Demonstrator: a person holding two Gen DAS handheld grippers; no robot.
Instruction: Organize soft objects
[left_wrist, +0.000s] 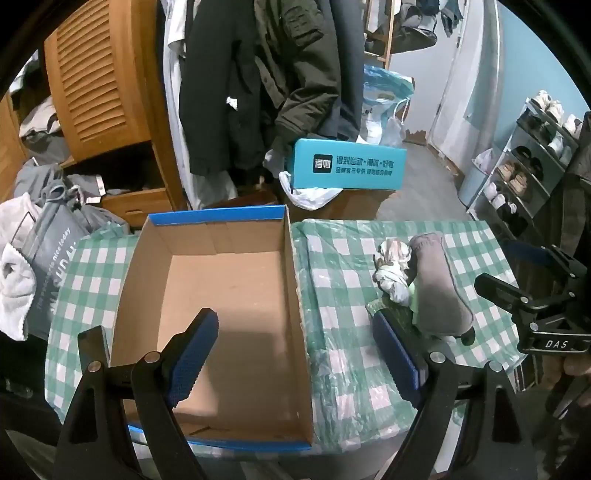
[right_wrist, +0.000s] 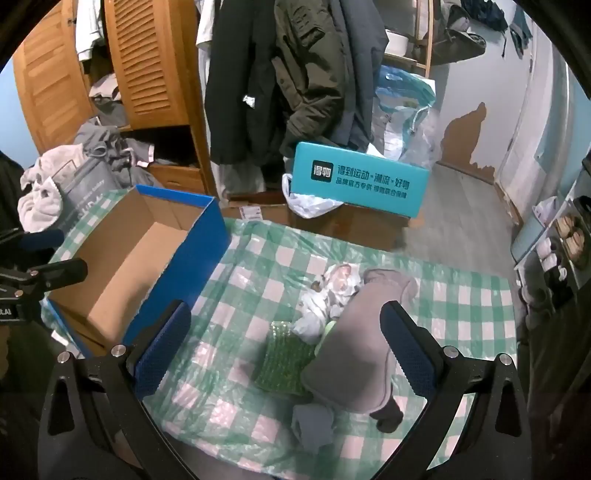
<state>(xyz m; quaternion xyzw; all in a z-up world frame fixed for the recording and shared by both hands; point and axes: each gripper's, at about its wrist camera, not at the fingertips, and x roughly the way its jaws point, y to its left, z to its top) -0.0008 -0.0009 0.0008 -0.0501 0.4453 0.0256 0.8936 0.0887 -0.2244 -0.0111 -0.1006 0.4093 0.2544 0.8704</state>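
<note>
Cardboard, the blue-sided box (right_wrist: 147, 254) sits empty and open-topped at the left of the checked tablecloth (right_wrist: 258, 266), apparently ready to receive the soft things piled just right of it. Both tongs are spread wide and hold nothing: the left gripper (left_wrist: 295, 354) hangs over the box's right wall, the right gripper (right_wrist: 284, 350) above the pile. Uppermost lies the grey plush pouch (right_wrist: 365, 332), its long axis running from near edge to far, beside a crumpled pale cloth (right_wrist: 332, 295) and a green bubble-wrap sheet (right_wrist: 284, 362).
</note>
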